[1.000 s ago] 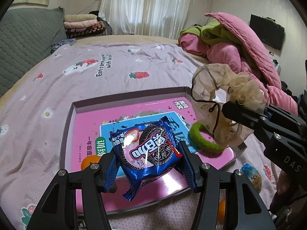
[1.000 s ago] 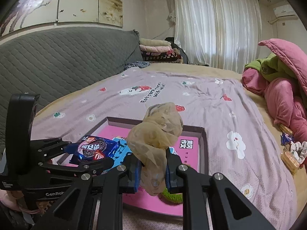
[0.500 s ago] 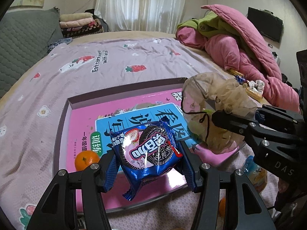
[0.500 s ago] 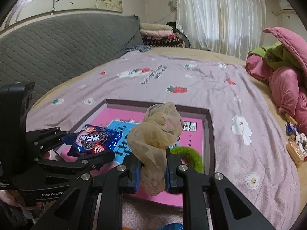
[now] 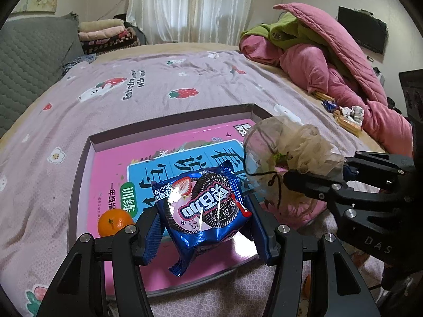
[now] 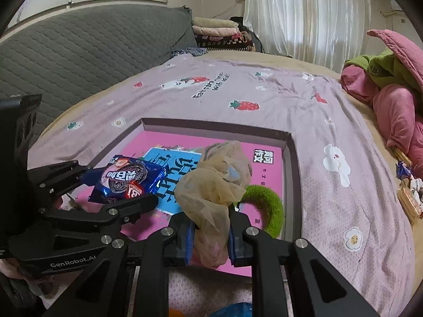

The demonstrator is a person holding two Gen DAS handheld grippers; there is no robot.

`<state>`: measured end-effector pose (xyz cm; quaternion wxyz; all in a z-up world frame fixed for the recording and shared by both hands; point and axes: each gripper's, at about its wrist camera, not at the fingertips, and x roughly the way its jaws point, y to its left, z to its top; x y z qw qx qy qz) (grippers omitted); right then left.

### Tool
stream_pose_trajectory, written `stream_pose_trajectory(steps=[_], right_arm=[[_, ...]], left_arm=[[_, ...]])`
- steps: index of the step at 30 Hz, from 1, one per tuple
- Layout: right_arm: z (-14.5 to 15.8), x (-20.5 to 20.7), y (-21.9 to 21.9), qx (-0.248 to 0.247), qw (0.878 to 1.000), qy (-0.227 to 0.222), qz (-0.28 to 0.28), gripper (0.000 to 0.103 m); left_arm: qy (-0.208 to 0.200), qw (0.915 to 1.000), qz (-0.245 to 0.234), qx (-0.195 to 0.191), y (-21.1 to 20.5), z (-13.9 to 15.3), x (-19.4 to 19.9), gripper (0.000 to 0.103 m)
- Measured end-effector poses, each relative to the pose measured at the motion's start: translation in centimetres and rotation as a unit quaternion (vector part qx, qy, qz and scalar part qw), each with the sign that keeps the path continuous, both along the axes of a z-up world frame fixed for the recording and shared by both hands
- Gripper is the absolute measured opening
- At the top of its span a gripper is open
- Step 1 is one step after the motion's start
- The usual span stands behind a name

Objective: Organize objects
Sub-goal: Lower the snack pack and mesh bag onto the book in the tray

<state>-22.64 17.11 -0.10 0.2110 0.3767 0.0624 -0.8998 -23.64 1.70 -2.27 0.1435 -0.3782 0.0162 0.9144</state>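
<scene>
A shallow box tray [image 5: 169, 124] [image 6: 290, 163] with a pink and blue booklet [image 5: 185, 163] [image 6: 169, 169] inside lies on the lilac bedsheet. My left gripper [image 5: 205, 227] [image 6: 105, 182] is shut on a blue cookie packet [image 5: 203, 206] [image 6: 124, 177], held above the tray's near side. My right gripper [image 6: 210, 235] [image 5: 341, 169] is shut on a crumpled beige mesh pouch [image 6: 214, 185] [image 5: 285, 153], held over the tray's right part. An orange [image 5: 115, 222] rests in the tray at the left. A green fuzzy ring [image 6: 267, 206] lies in the tray under the pouch.
Pink and green quilts [image 5: 330, 60] [image 6: 391, 89] are heaped at the right. Snack wrappers [image 5: 346, 116] [image 6: 407, 192] lie on the bed near them. A grey quilted headboard [image 6: 87, 52] and folded blankets [image 5: 105, 34] stand at the far left.
The right gripper with the pouch has sunk lower over the tray's right part, covering the green ring in the left wrist view. The left gripper keeps the packet almost still.
</scene>
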Motion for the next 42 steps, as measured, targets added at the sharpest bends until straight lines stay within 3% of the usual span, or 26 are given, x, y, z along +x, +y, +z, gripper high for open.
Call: stream_pose_trajectory(steps=[18,35,42], right_arm=[[-0.8,0.1,0.0,0.013,1.000,-0.010,0.002,0.021],[-1.2,0.2,0.1,0.012,1.000,-0.015,-0.001,0.021],[-1.1,0.2,0.2,0.013,1.000,-0.012,-0.006,0.034]], left_arm=[[-0.021,0.9994,-0.009,-0.027,1.2,-1.8,-0.3,0.059],[-0.030,0.9991,-0.008,-0.029,1.1,-2.1,-0.5,0.060],[-0.032,0.9992,-0.002,-0.025,1.0,-2.1,-0.6,0.063]])
